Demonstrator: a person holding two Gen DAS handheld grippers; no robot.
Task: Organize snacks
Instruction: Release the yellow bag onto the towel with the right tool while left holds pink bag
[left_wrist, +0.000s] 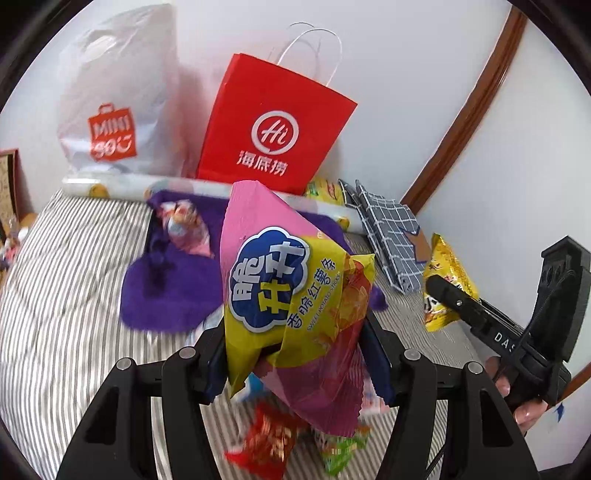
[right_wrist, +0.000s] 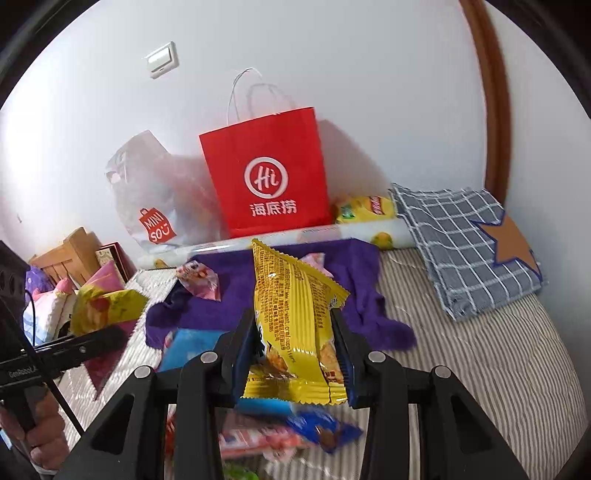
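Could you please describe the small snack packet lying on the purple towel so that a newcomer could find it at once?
Find the red paper bag standing against the wall; a purple towel lies on the striped bed just before it. The packet lies on the towel's left part, the only pink-and-white, crumpled one there.

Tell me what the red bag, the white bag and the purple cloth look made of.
Red bag: matte paper, judging by stiff creased sides and thin cord handles. White bag: thin plastic film, soft and wrinkled, apparently slightly see-through. Purple cloth: fuzzy fabric, probably terry or fleece.
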